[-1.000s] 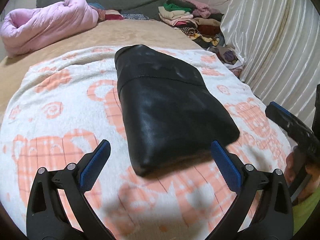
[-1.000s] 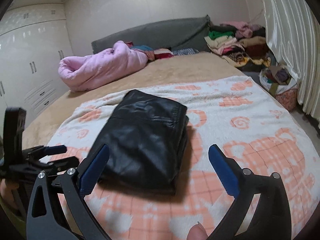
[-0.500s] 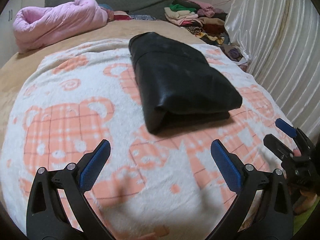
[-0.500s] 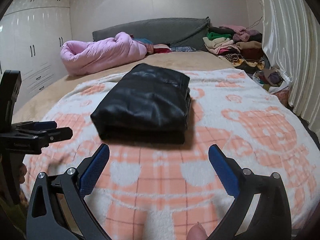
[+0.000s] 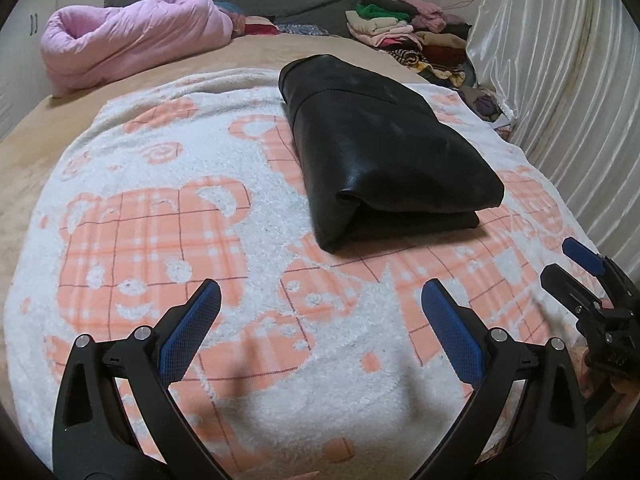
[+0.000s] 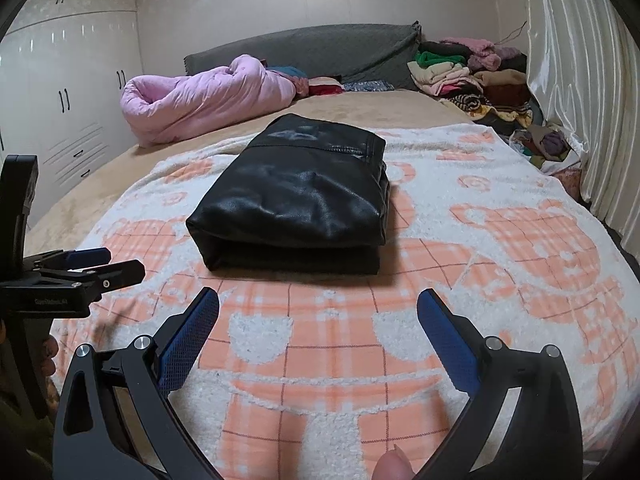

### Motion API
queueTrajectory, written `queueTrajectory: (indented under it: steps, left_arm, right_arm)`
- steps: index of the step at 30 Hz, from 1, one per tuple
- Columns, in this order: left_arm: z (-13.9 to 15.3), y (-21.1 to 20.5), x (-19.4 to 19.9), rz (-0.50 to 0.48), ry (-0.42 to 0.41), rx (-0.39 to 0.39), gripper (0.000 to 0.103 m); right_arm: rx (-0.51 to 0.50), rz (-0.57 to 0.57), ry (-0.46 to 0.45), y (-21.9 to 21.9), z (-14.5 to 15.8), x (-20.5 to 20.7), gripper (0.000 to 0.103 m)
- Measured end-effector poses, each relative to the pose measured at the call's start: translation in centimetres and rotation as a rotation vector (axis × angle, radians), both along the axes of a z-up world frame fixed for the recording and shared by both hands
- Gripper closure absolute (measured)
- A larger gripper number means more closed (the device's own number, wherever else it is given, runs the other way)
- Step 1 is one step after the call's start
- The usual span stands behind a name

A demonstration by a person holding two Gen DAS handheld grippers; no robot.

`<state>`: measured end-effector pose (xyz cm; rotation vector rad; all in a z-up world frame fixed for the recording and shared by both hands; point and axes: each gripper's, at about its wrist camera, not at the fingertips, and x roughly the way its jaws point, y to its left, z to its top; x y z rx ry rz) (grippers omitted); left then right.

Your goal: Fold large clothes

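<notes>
Blanket (image 5: 240, 208): folded black garment (image 5: 384, 152) beyond hand-held grippers.

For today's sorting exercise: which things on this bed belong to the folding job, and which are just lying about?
Part of the job:
black folded garment
patterned blanket under it
left gripper and right gripper, both open and empty

Lying about:
pink duvet
clothes pile
white wardrobe
curtain

A folded garment (image 6: 296, 196) is laid on a blanket (image 6: 480, 248) spread over the near part of a bed (image 6: 360, 104). Behind it, a rolled quilt (image 6: 200, 100) is set at the left and a pile of clothes (image 6: 468, 76) at the right, both before the headboard (image 6: 320, 48). A curtain (image 6: 580, 80) is hung along the right side, and a wardrobe (image 6: 60, 92) is stood at the left.
</notes>
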<state>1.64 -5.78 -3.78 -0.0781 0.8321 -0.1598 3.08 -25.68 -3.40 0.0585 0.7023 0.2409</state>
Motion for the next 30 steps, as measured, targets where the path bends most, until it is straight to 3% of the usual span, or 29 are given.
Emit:
queueTrajectory:
  steps: [30]
  left_arm:
    - [0.49, -0.08, -0.12, -0.003, -0.014, 0.009, 0.009]
  right_arm:
    - [0.026, 0.019, 0.041, 0.27, -0.51, 0.14, 0.004]
